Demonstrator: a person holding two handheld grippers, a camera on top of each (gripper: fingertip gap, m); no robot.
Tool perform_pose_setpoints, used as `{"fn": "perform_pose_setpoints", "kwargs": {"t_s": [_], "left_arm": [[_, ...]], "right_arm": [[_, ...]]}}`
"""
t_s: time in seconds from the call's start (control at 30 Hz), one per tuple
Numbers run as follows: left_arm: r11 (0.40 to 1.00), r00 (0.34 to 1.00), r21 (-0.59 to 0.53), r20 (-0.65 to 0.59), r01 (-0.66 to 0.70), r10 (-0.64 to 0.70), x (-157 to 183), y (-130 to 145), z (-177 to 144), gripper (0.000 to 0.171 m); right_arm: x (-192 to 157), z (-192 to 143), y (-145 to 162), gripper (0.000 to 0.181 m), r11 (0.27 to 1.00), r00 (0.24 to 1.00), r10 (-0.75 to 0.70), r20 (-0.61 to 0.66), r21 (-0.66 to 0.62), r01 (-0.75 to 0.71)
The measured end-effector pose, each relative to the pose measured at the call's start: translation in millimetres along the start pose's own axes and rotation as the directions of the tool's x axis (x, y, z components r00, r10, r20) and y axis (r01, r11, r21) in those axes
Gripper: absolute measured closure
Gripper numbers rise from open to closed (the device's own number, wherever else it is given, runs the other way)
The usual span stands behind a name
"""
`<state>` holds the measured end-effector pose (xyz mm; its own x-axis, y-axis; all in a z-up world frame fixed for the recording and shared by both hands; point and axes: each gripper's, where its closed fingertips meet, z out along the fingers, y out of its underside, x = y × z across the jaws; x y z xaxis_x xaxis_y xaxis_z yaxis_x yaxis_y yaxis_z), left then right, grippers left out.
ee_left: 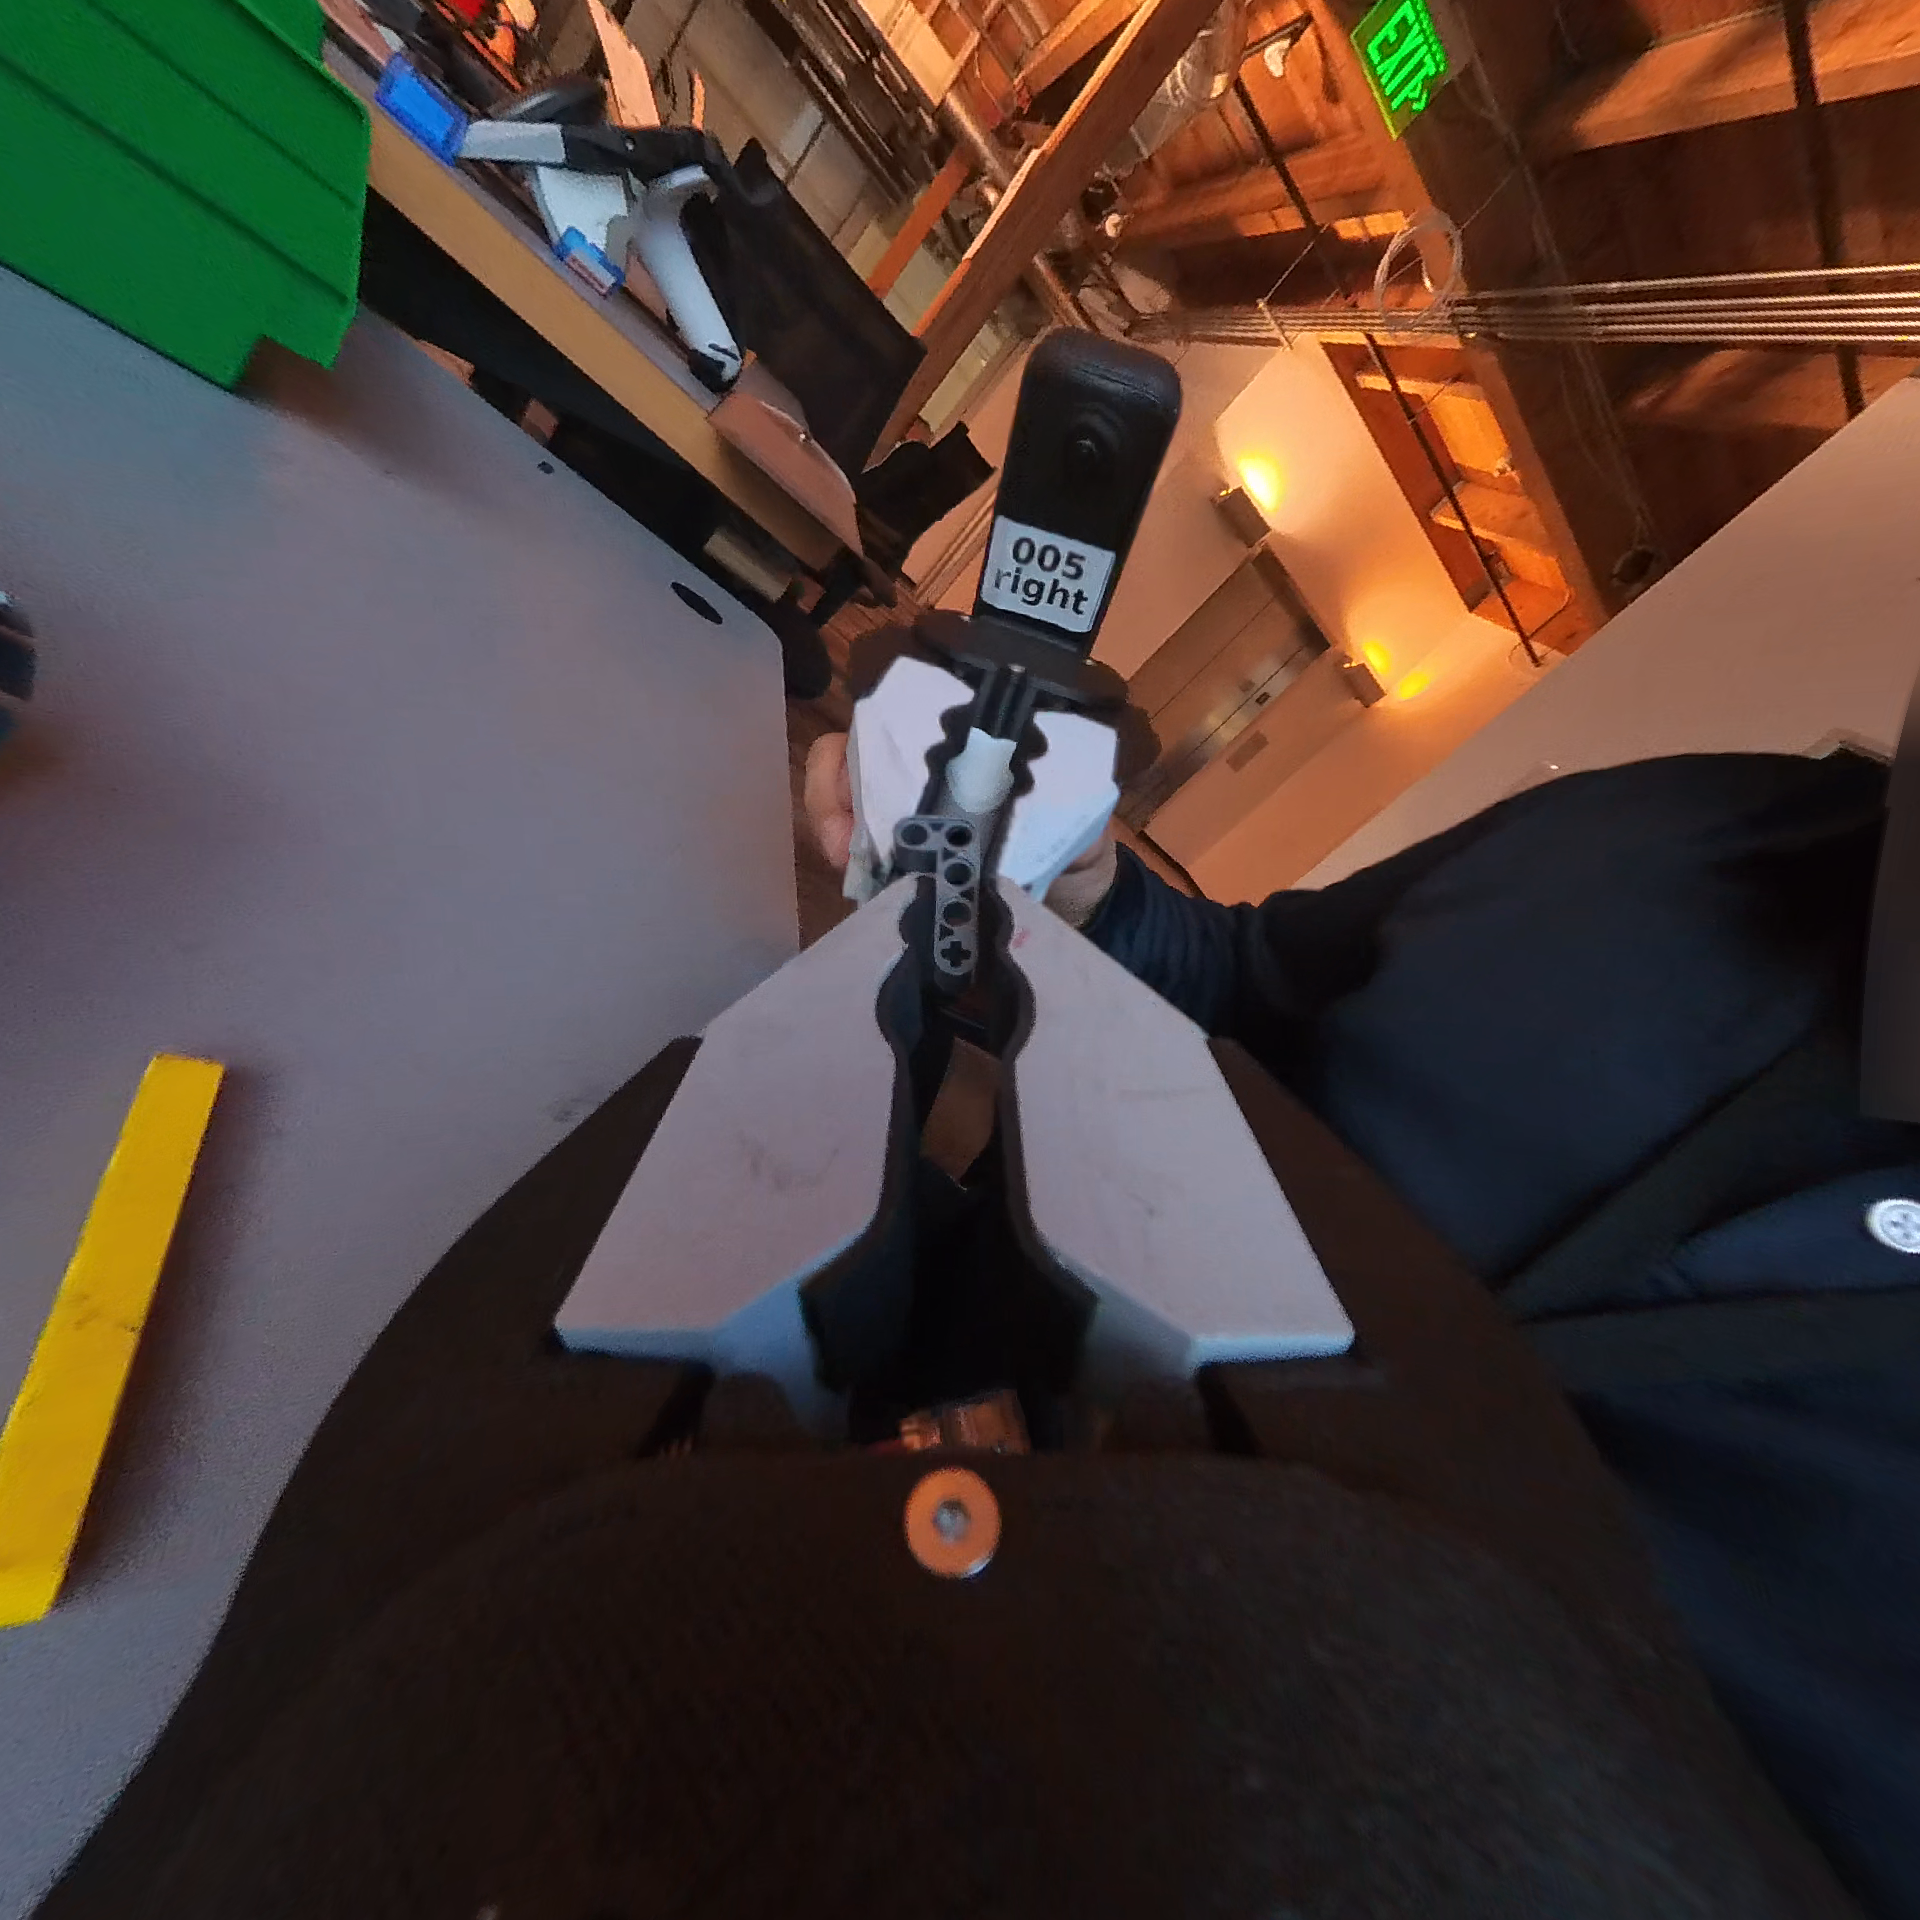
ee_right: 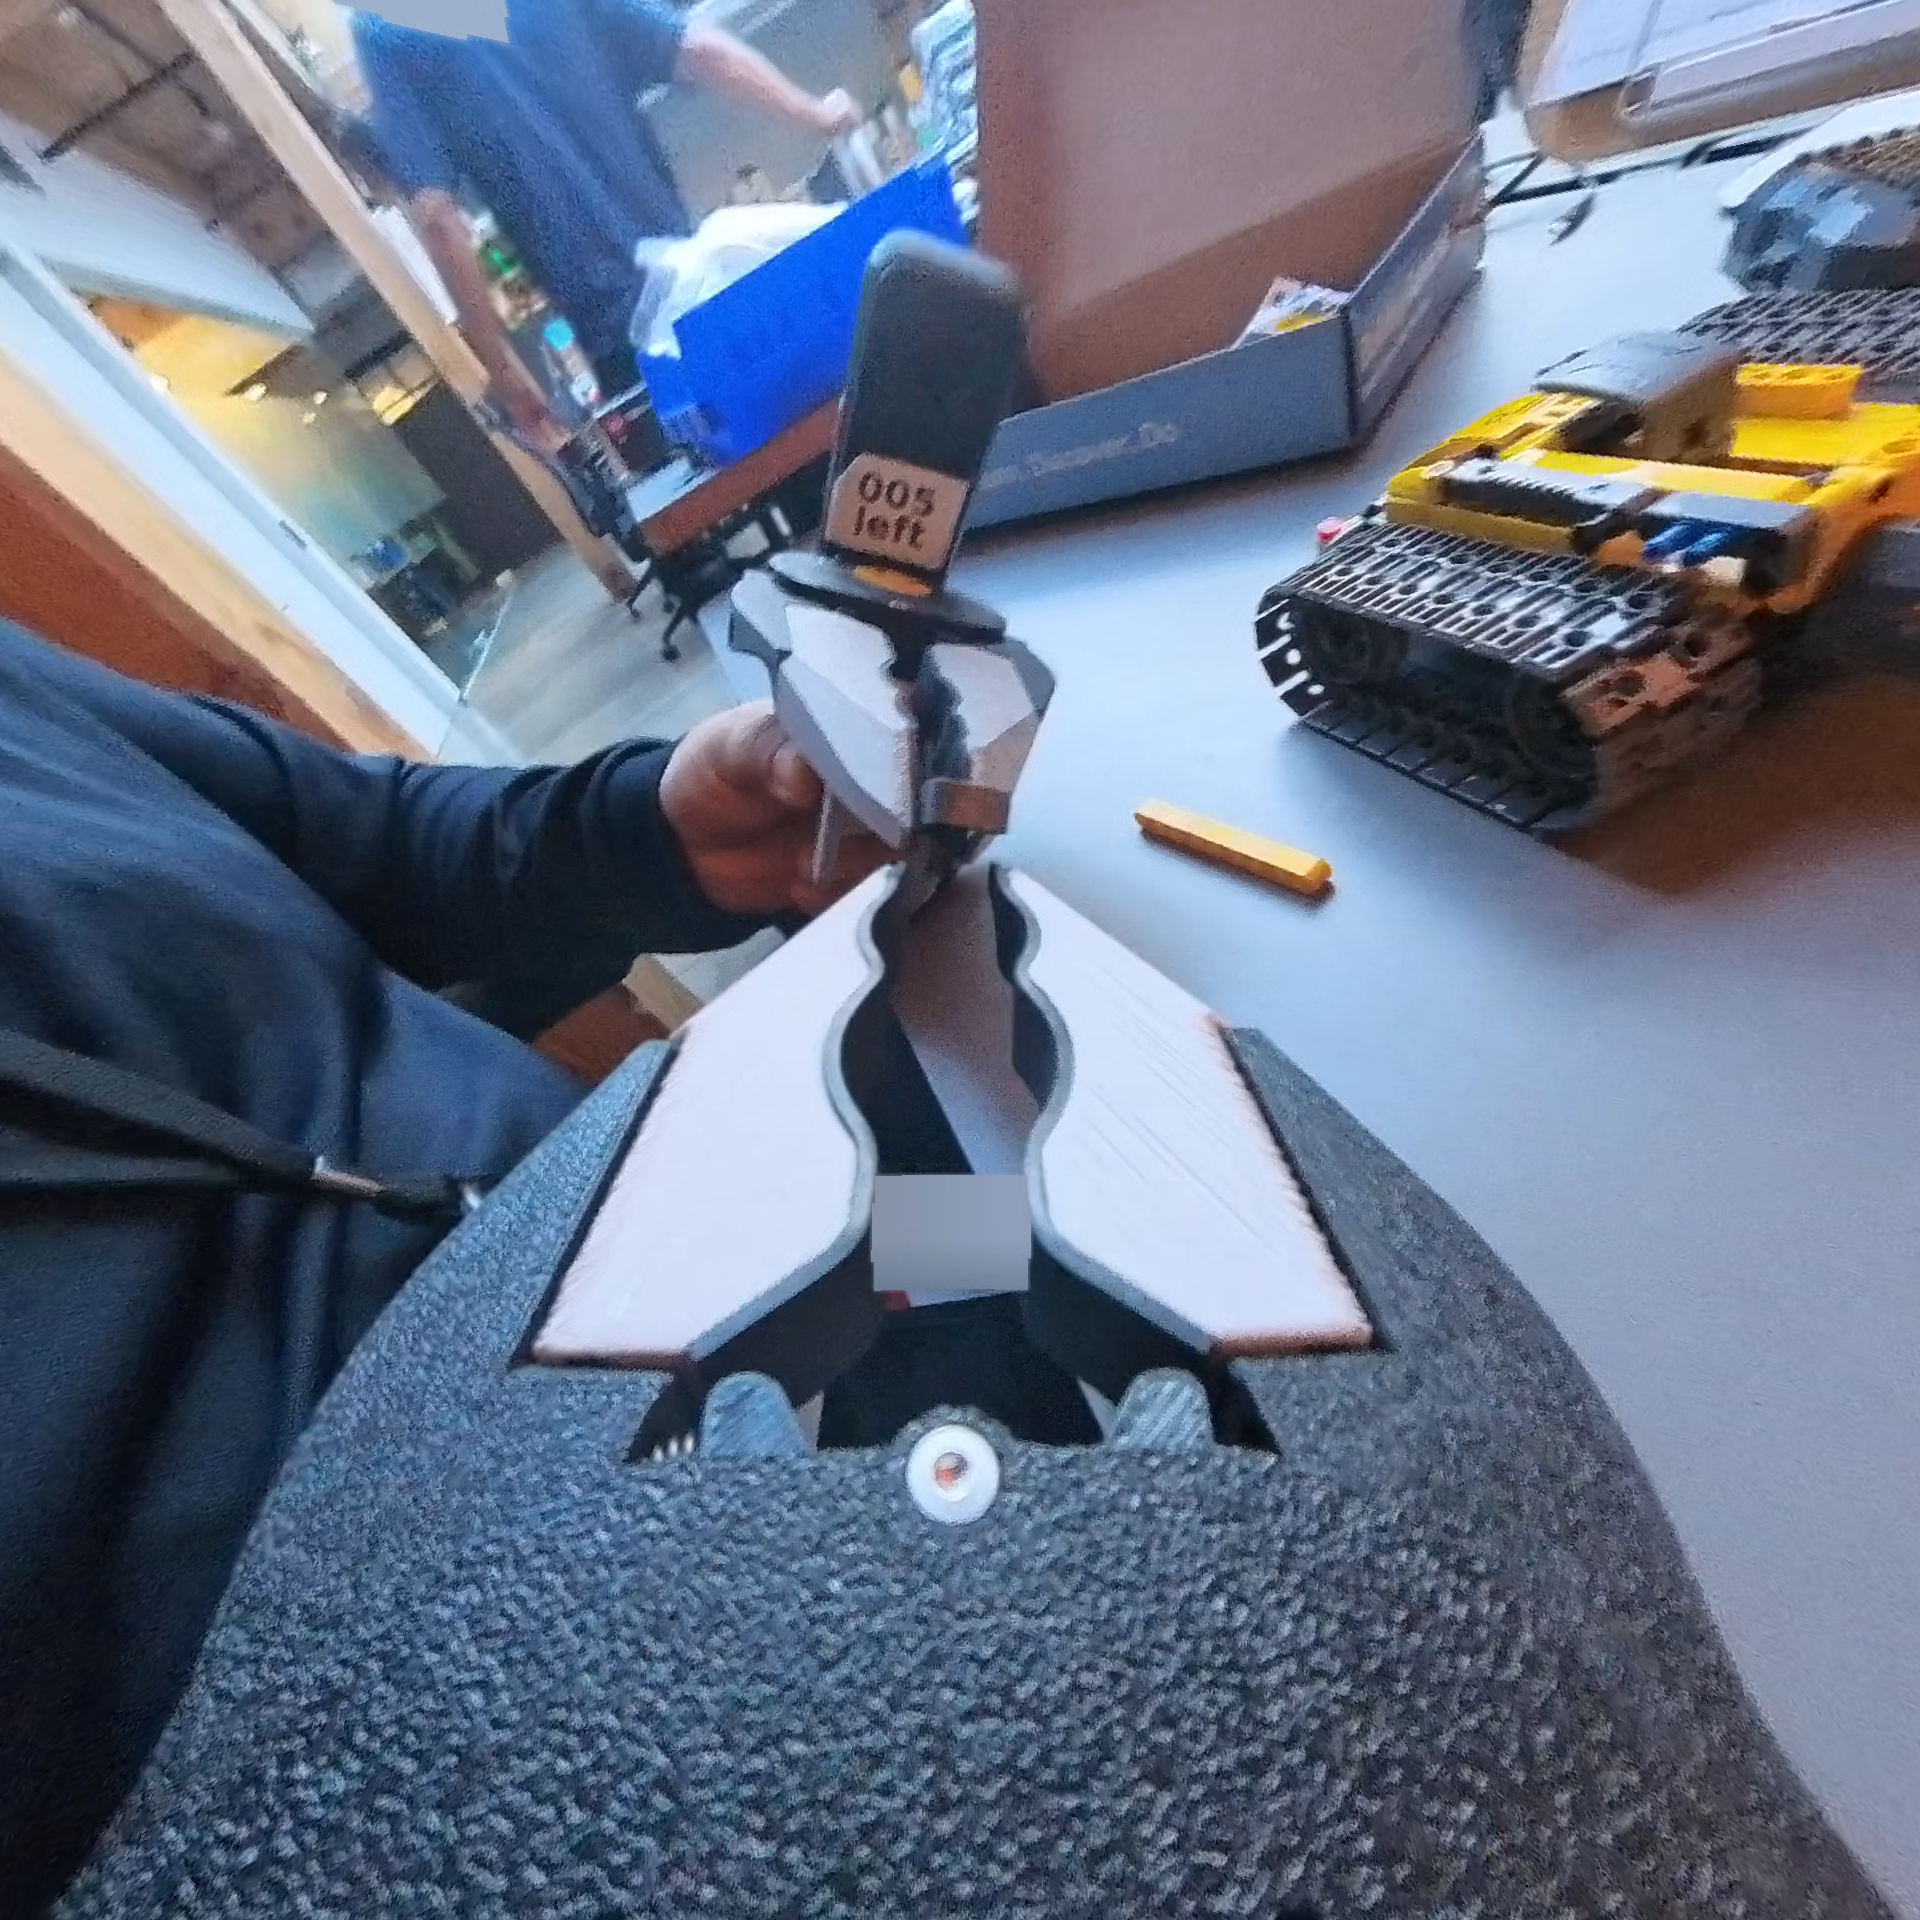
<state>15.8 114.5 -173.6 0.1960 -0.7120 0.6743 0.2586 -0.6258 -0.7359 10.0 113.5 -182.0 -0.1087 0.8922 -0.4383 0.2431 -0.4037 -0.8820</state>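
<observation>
Midair, both claws pinch one grey holed plastic beam [ee_left: 954,902]: left claw [ee_left: 951,971] clamps one end, right claw [ee_right: 925,883] the other, above a smooth grey worktop [ee_right: 1455,1039] bearing one yellow bar [ee_right: 1231,847].

Left hand-held gripper [ee_left: 951,914] and right hand-held gripper [ee_right: 925,883] meet tip-to-tip, jaws nearly closed.

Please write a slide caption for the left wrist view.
Left gripper holds a grey beam facing the right gripper above a grey table.

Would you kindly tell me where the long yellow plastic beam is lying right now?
The long yellow plastic beam lies flat on the grey table, in the right wrist view between the yellow tracked brick vehicle and the two claws.
</observation>
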Motion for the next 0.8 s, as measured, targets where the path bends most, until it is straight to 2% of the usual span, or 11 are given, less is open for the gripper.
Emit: {"fn": "perform_pose_setpoints", "kwargs": {"t_s": [0.17, 0.33, 0.47, 0.53, 0.63, 0.7, 0.73, 0.77, 0.8], "left_arm": [[0.999, 0.999, 0.016, 0.011, -0.039, 0.039, 5, 1, 0, 0.166], [0.999, 0.999, 0.032, 0.005, -0.042, 0.042, 5, -2, -3, 0.166], [0.998, 0.998, 0.008, 0.014, -0.059, 0.059, 5, 0, -4, 0.166], [0.996, 0.995, -0.016, 0.042, -0.087, 0.088, 3, 1, -5, 0.166], [0.981, 0.975, -0.100, 0.135, -0.165, 0.178, -6, 6, -10, 0.167], [0.940, 0.906, -0.158, 0.259, -0.301, 0.333, -14, 7, -11, 0.167], [0.901, 0.852, -0.144, 0.292, -0.409, 0.434, -10, -1, -11, 0.166], [0.873, 0.817, -0.082, 0.320, -0.480, 0.479, -1, -16, -14, 0.167], [0.868, 0.807, -0.085, 0.334, -0.489, 0.487, 3, -24, -17, 0.166]], "right_arm": [[-7, 1, -2, 0.177, 1.000, 1.000, -0.007, 0.019, -0.003, 0.007], [-8, 4, -5, 0.177, 0.999, 0.996, 0.038, 0.082, 0.009, -0.039], [-9, 5, -4, 0.178, 0.995, 0.984, 0.094, 0.154, 0.002, -0.096], [-7, 6, -3, 0.179, 0.996, 0.984, 0.090, 0.151, -0.001, -0.091], [0, 12, 7, 0.181, 0.995, 0.997, -0.059, 0.040, -0.074, 0.062], [11, 15, 15, 0.181, 0.951, 0.967, -0.248, -0.060, -0.206, 0.232], [23, 15, 29, 0.181, 0.888, 0.925, -0.363, -0.111, -0.343, 0.307], [38, 13, 49, 0.181, 0.791, 0.869, -0.476, -0.132, -0.497, 0.358], [43, 15, 62, 0.181, 0.736, 0.842, -0.527, -0.113, -0.555, 0.386]]}}
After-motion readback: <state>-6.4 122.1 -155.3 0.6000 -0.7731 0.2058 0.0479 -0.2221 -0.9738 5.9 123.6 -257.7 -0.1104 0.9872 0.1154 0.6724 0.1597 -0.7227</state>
